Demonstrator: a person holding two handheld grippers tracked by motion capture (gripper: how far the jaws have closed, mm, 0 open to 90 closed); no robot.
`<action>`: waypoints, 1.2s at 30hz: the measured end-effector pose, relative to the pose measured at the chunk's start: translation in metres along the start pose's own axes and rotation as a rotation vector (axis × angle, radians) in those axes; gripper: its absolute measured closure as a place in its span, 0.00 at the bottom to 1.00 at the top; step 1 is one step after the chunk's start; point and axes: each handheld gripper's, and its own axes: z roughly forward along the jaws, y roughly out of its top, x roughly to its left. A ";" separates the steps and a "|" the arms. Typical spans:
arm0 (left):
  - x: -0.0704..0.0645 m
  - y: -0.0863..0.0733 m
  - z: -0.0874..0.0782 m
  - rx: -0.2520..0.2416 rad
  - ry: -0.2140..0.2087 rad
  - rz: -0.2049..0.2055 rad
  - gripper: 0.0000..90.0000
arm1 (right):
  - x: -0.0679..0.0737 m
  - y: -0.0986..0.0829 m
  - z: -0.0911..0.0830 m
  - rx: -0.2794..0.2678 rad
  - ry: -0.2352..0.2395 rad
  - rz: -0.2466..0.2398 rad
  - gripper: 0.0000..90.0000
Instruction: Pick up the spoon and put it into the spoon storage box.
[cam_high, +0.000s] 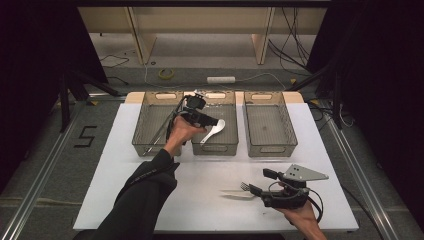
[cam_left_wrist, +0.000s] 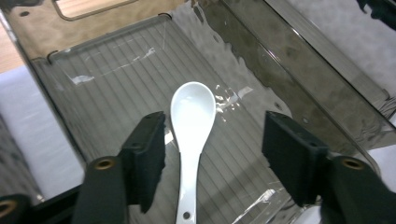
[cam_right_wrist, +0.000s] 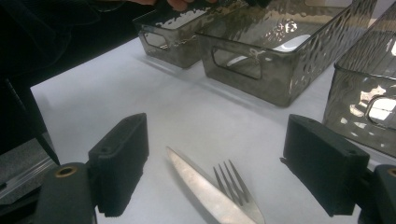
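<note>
A white spoon (cam_high: 214, 131) (cam_left_wrist: 191, 116) lies on the ribbed floor of the middle clear grey bin (cam_high: 215, 150) (cam_left_wrist: 289, 60). My left gripper (cam_high: 210, 121) (cam_left_wrist: 215, 140) hovers open just over it, one jaw on each side of the handle and apart from it. Near the table's front right, a metal fork (cam_high: 245, 186) (cam_right_wrist: 233, 184) and a knife (cam_high: 234, 195) (cam_right_wrist: 196, 186) lie side by side on the white tabletop. My right gripper (cam_high: 260, 182) (cam_right_wrist: 217, 140) is open low over them, its jaws straddling both.
Three clear grey bins stand in a row at the back: the left bin (cam_high: 150, 125) (cam_right_wrist: 168, 32) holds thin long sticks, and the right bin (cam_high: 267, 125) (cam_right_wrist: 364, 107) stands beside the middle one. The white table (cam_high: 200, 175) has an edge near my right hand.
</note>
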 end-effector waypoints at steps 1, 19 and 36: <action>0.001 -0.001 -0.003 -0.002 -0.006 0.004 0.40 | 0.000 0.000 0.000 -0.002 0.000 -0.001 0.26; -0.001 -0.036 -0.072 -0.047 -0.068 0.091 0.28 | -0.005 0.008 -0.003 0.098 -0.032 -0.073 0.26; 0.002 -0.095 -0.107 -0.119 -0.081 0.140 0.24 | -0.018 0.016 0.003 0.355 -0.095 -0.213 0.29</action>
